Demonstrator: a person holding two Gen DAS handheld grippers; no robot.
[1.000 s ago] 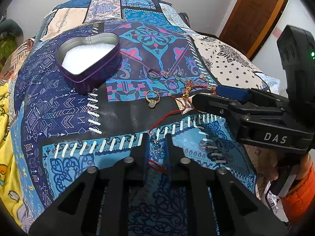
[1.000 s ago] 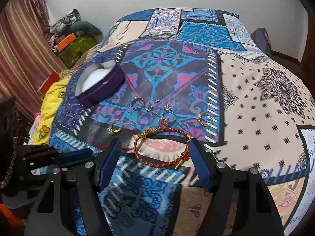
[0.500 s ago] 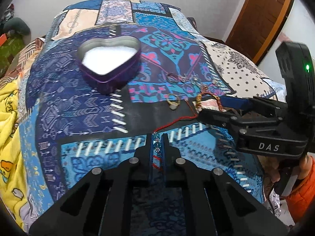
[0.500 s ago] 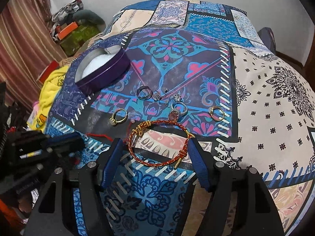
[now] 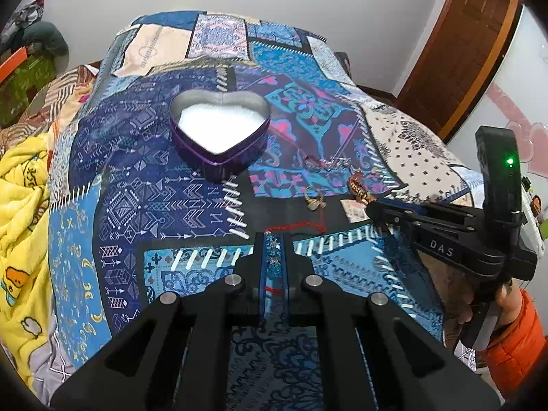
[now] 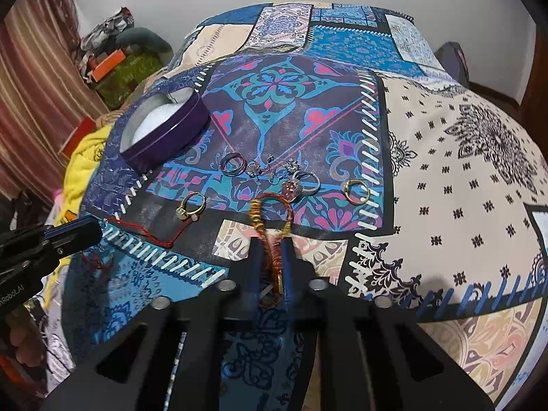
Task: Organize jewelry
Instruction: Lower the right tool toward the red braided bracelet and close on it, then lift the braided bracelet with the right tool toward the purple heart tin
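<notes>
On the bed's patchwork quilt (image 6: 445, 157), left to right: purple heart tin (image 6: 164, 130) with white lining; left gripper (image 5: 273, 239), jaws clamped on a beaded red-cord bracelet (image 5: 274, 257), cord trailing onto the quilt; gold ring (image 6: 191, 205) just beyond; right gripper (image 6: 272, 243), jaws pinching the red-gold braided bracelet (image 6: 270, 215); loose rings (image 6: 301, 181) near its far loop.

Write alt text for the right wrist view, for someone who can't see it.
The right gripper is shut on a red-gold braided bracelet lying on a patchwork bedspread. Beyond it lie several rings, with an open purple heart-shaped tin up left and the left gripper at the left edge.
</notes>
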